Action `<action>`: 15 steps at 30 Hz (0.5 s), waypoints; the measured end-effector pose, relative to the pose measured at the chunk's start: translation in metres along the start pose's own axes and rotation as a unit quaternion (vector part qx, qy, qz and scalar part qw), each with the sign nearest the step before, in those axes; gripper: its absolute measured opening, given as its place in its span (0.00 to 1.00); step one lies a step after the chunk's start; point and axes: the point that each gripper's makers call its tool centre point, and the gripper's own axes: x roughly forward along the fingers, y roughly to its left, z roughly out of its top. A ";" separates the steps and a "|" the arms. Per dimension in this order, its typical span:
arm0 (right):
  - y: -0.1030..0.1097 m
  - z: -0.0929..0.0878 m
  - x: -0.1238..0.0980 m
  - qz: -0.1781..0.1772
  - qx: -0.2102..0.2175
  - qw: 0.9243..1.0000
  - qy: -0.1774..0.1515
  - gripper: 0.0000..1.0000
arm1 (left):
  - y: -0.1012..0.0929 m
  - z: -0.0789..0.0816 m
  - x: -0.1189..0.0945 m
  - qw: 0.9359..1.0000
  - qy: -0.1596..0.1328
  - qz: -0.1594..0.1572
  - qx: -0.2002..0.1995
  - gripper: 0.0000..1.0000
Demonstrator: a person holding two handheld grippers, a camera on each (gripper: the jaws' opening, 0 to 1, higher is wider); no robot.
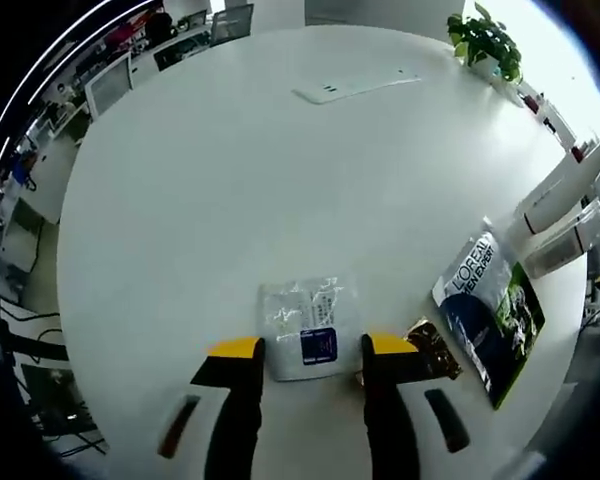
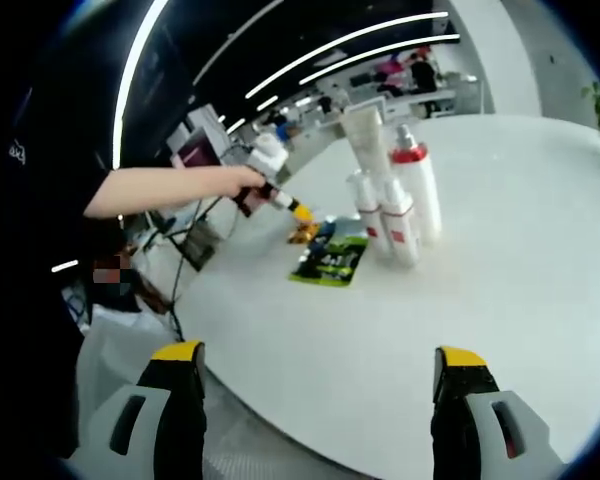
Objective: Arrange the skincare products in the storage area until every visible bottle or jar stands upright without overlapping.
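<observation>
My left gripper [image 1: 312, 347] stands open low over the white round table [image 1: 230, 200], its yellow-tipped jaws on either side of a small clear sachet with a blue label [image 1: 305, 325]. A gold-brown sachet [image 1: 432, 347] lies just right of it, and beside that a flat L'Oreal Men Expert packet [image 1: 490, 312]. White bottles [image 1: 560, 215] stand at the right edge. In the right gripper view, a group of white bottles and tubes with red trim [image 2: 395, 195] stands upright, the packet [image 2: 330, 260] lies to their left, and a person's hand holds the left gripper [image 2: 302, 213] there. My right gripper [image 2: 318, 354] is open and holds nothing.
A flat white device [image 1: 355, 87] lies at the far side of the table and a potted plant [image 1: 485, 40] stands at its far right rim. The person's arm [image 2: 160, 188] reaches in from the left. Desks and chairs [image 1: 110, 80] surround the table.
</observation>
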 end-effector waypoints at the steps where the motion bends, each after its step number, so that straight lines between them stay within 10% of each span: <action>1: 0.000 0.000 0.000 0.000 0.000 1.000 0.000 0.98 | -0.001 -0.001 -0.001 1.000 -0.001 0.000 0.000 0.42; 15: 0.003 -0.001 0.001 0.003 -0.008 1.000 0.004 0.98 | -0.006 -0.009 -0.030 1.000 -0.016 0.001 0.009 0.42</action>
